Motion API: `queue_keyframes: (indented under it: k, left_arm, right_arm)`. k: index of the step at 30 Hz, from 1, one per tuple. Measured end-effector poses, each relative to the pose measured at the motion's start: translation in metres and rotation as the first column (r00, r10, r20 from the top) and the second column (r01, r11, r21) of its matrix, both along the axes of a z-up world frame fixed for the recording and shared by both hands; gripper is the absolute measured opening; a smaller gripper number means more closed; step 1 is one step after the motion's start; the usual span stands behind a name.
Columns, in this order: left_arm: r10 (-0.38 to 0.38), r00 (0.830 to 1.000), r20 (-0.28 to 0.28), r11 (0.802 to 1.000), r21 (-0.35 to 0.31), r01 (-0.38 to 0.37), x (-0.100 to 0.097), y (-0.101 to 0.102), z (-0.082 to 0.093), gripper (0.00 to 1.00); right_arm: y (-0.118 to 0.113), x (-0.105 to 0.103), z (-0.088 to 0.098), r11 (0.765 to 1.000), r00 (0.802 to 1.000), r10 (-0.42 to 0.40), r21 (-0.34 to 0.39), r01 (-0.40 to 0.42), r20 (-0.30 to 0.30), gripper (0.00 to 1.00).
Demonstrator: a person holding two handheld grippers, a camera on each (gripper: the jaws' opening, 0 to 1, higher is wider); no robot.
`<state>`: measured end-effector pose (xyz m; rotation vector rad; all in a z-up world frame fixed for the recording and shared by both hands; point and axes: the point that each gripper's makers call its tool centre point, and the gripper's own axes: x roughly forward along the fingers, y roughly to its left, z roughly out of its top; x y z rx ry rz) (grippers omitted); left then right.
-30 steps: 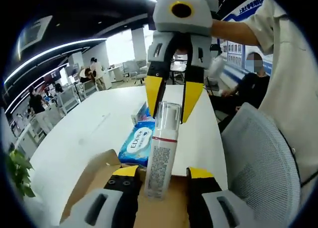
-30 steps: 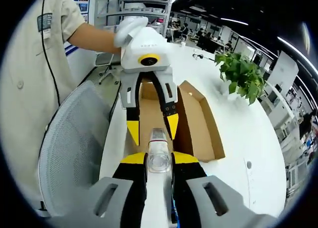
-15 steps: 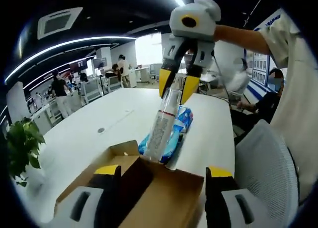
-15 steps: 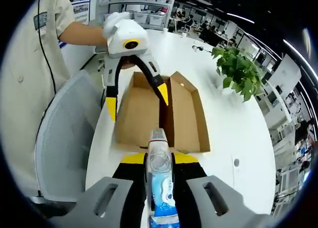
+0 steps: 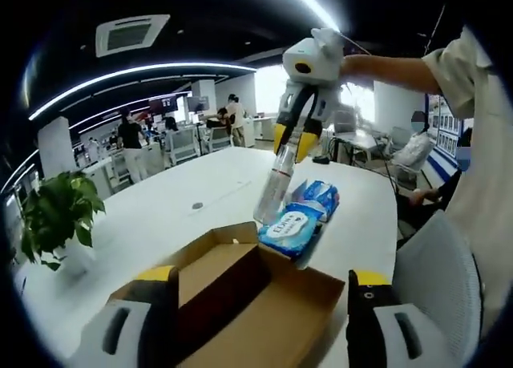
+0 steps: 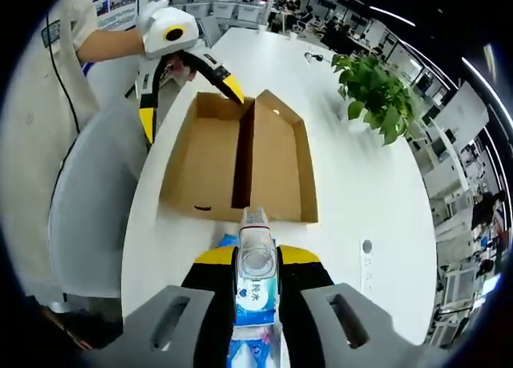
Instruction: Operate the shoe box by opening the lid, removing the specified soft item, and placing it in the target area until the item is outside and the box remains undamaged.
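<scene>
The right gripper (image 5: 290, 142), clamped on a clear bottle (image 5: 276, 187), holds it above the blue wipes packs (image 5: 300, 216) beside the open shoe box (image 6: 236, 159), which sits near the white table's (image 6: 353, 184) edge by a mesh chair (image 6: 88, 216). The left gripper (image 6: 188, 83) hangs over the box with jaws apart. With the lid open, the bottle out and the cardboard looking intact, only setting down appears left.
</scene>
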<state>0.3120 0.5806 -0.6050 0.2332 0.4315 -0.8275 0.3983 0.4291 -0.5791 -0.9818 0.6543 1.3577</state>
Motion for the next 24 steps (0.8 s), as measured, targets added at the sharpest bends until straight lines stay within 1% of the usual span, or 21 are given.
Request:
queue_keyframes:
  k: [7,10,15,24]
  left_arm:
    - [0.059,0.998,0.017,0.998,-0.011,-0.058,-0.003,0.019,0.004,0.96]
    - [0.072,0.997,0.026,0.997,-0.019,-0.072,-0.006,0.024,0.006,0.99]
    - [0.096,0.995,0.032,0.995,-0.028,-0.095,-0.010,0.033,0.008,1.00]
    - [0.162,0.986,0.046,0.986,-0.038,-0.160,-0.015,0.054,0.010,1.00]
  right_arm:
    - [-0.014,0.020,-0.007,0.998,1.000,-0.020,-0.060,0.020,0.007,0.16]
    - [-0.017,0.028,-0.010,0.997,0.999,-0.042,-0.068,0.042,0.003,0.16]
    - [-0.023,0.043,-0.019,0.992,0.998,-0.054,-0.114,0.055,0.011,0.16]
    - [-0.029,0.060,-0.033,0.980,0.997,-0.071,-0.187,0.071,0.011,0.16]
